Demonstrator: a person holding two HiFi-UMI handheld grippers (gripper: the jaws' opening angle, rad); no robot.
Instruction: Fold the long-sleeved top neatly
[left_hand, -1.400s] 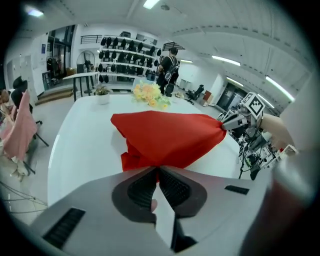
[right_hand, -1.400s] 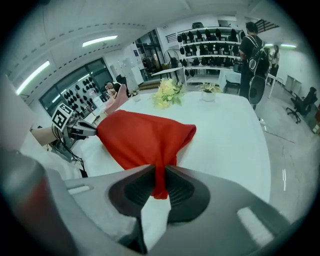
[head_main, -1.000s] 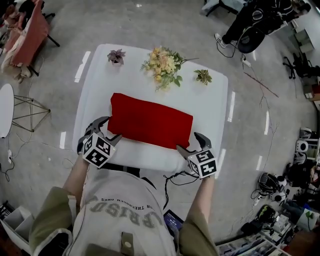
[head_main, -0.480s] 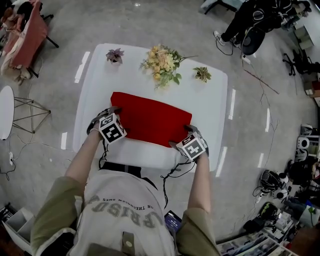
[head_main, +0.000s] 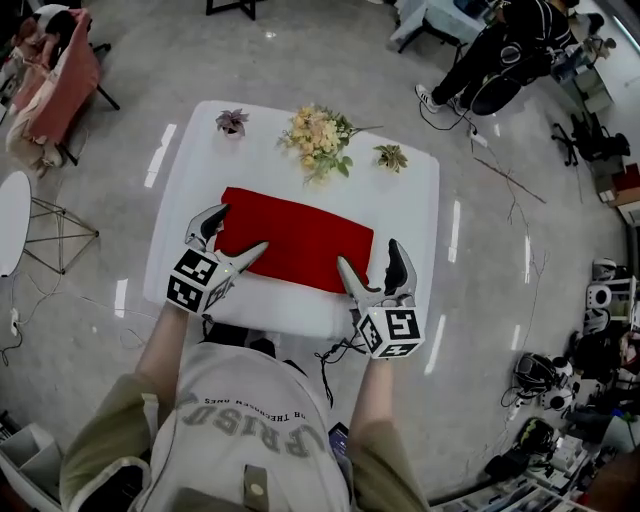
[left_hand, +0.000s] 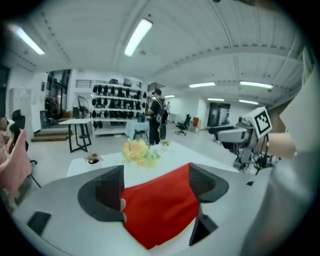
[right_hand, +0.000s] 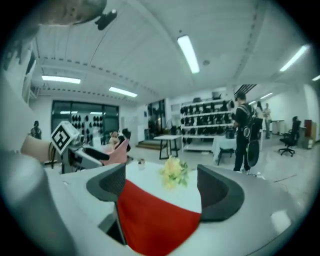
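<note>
On white table (head_main: 410, 200), judged red top (head_main: 300, 240) soft, light, limp; needed corner pinches. Left gripper (head_main: 240, 229), right gripper (head_main: 368, 254) just opened, empty.

Right gripper (right_hand: 160, 192): jaws have just been opening and stand wide apart, nothing clamped. Red top (right_hand: 155, 222) lies flat on the white table (right_hand: 167, 196), framed between them. Yellow flowers (right_hand: 173, 172) stand beyond it.

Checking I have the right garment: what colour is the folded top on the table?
The top is plain red; the head view shows it best.
</note>
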